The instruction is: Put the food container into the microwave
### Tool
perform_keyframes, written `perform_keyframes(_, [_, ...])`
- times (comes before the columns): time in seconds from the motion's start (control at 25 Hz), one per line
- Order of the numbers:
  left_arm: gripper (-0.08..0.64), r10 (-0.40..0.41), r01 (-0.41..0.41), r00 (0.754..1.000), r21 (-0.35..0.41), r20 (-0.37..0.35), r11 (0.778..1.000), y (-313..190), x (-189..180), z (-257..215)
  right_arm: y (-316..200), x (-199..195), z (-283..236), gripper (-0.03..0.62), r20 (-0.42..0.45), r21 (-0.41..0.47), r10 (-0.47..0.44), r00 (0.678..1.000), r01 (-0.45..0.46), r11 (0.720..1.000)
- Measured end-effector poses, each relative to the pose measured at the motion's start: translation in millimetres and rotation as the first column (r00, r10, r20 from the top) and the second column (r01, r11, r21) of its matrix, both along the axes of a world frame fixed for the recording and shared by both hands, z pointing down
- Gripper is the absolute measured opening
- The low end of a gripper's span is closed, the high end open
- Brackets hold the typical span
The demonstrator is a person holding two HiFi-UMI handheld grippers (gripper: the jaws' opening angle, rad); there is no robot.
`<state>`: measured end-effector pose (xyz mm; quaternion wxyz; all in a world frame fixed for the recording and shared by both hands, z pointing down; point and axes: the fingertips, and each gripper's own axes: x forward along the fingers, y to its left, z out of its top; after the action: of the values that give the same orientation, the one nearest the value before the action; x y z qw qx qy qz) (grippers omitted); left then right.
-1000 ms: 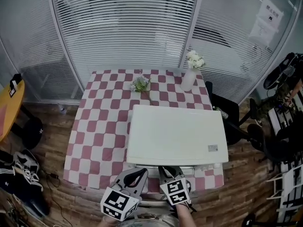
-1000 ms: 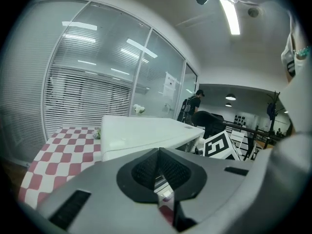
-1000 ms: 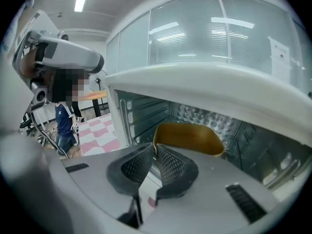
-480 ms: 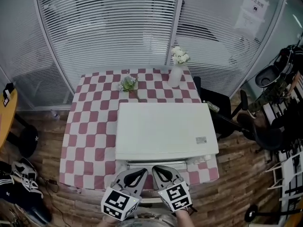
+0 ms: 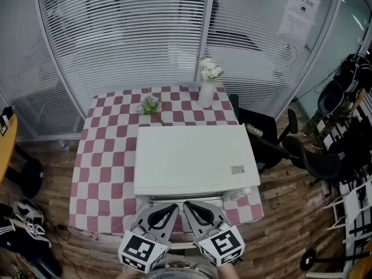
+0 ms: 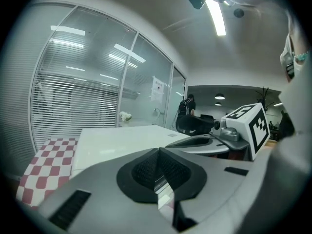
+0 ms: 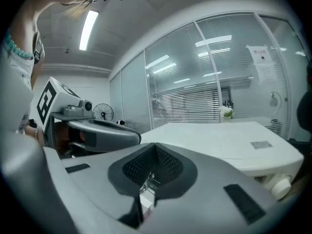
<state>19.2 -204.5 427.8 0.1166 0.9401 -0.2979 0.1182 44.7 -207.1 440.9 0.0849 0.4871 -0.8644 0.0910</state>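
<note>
On checked table (image 5: 103,156), one microwave (image 5: 192,158); left claw (image 5: 172,208), right claw (image 5: 188,206), both closed, empty

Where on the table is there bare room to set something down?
The checked cloth left of the microwave is bare, front to back. Behind the microwave, only a narrow strip between plant and vase. In front, the left tongs and right tongs crowd the edge.

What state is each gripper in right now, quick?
Left gripper: closed, holding nothing.
Right gripper: closed, holding nothing.
</note>
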Motion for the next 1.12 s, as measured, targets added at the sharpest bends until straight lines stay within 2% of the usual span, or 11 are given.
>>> perform_keyframes(0.44, [0.011,-0.021,0.024,0.999,0.085,-0.03,0.996,0,6,-31,-1,1,-66,-0.006,0.012,0.169,-0.008,1.0,0.006,0.986])
perform_keyframes(1.12, [0.011,-0.062,0.067,0.997,0.104,-0.047,0.992,4,1,-38,3,0,-64,-0.008,0.004,0.147,-0.014,1.0,0.013,0.989])
